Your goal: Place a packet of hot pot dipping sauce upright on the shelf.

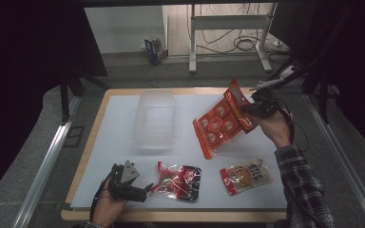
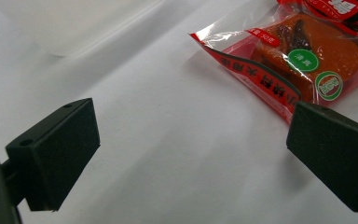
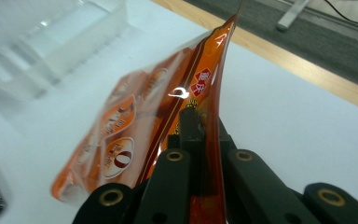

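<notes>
We hold the orange snack bag up in the air, right of the clear box.

In the high view our right gripper (image 1: 253, 108), at the upper right of the frame, has its jaws pressed together on the edge of the orange bag (image 1: 221, 122); the bag hangs tilted above the white table (image 1: 123, 156), not touching it. The clear plastic box (image 1: 156, 118) stands at the upper middle, just left of the bag, and looks empty. We judge that the step in hand is carrying the bag to this box, so the next move needs a shift to the left and a lowering over the opening before we let go. Our left gripper (image 1: 140, 189), at the lower left, is wide open and holds nothing; it rests low beside the red packet (image 1: 178, 181). A brown packet (image 1: 245, 176) lies at the lower right.
</notes>
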A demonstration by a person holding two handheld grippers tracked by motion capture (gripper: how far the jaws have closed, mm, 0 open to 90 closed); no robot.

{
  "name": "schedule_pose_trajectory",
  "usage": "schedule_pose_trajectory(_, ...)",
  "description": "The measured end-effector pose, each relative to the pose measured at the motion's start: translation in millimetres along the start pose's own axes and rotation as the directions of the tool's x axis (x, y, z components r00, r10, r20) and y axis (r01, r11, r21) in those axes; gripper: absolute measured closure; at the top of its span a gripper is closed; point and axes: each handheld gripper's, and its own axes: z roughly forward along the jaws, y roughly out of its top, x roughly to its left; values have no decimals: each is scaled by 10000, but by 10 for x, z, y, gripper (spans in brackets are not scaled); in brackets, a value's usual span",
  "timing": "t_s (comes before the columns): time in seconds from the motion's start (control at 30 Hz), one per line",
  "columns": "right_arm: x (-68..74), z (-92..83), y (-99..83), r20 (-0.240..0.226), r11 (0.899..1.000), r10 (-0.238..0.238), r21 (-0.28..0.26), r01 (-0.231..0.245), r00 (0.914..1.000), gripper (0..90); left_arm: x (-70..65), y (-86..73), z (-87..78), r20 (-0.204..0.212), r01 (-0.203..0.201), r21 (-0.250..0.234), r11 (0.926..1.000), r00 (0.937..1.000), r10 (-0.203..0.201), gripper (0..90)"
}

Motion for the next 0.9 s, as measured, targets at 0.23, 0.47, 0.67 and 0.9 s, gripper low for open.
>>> schedule_pose_trajectory(0.23,218,-60,238,-193,9989,-430,-171,427,9989,883,2,-3,-5,-37,-43,-72,10000,10000,43,22)
schedule_pose_trajectory(0.47,459,-95,478,-560,9954,-869,-460,844,9946,885,4,-4,-14,-50,-75,-111,9999,10000,74,22)
schedule_pose_trajectory(0.67,593,-133,589,-574,9922,-1087,-681,1047,9924,885,7,-5,-21,-74,-82,-152,9998,9999,81,22)
schedule_pose_trajectory(0.9,713,-154,714,-429,9883,-1345,-781,1309,9900,886,10,-5,-23,-95,-73,-177,9998,9999,72,22)
